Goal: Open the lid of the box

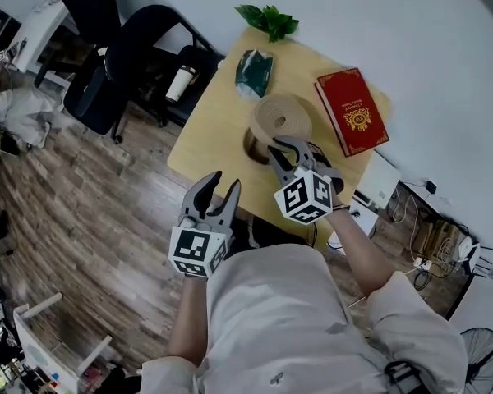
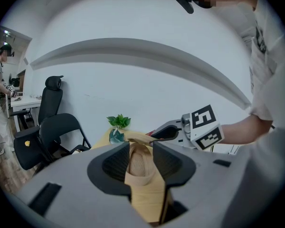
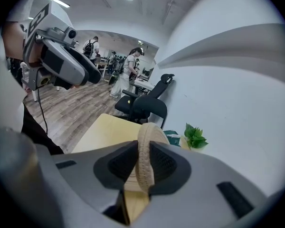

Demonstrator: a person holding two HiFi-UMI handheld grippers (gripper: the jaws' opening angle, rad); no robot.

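On the light wooden table (image 1: 218, 130) stands a round woven box; its dark base (image 1: 253, 144) shows under the tan lid (image 1: 283, 115), which is raised and tilted above it. My right gripper (image 1: 281, 150) is shut on the near rim of the lid; in the right gripper view the woven rim (image 3: 149, 132) is pinched between the two pads (image 3: 119, 164) of the right gripper (image 3: 143, 148). My left gripper (image 1: 218, 189) hovers off the table's near edge, open with nothing in it. In the left gripper view, the left gripper (image 2: 141, 148) points at the box (image 2: 137, 163).
A red book (image 1: 352, 110) lies at the table's right, a green packet (image 1: 253, 71) behind the box, and a small plant (image 1: 269, 20) at the far corner. Black chairs (image 1: 140, 56) and a white cup (image 1: 179, 81) stand left of the table. People stand far off.
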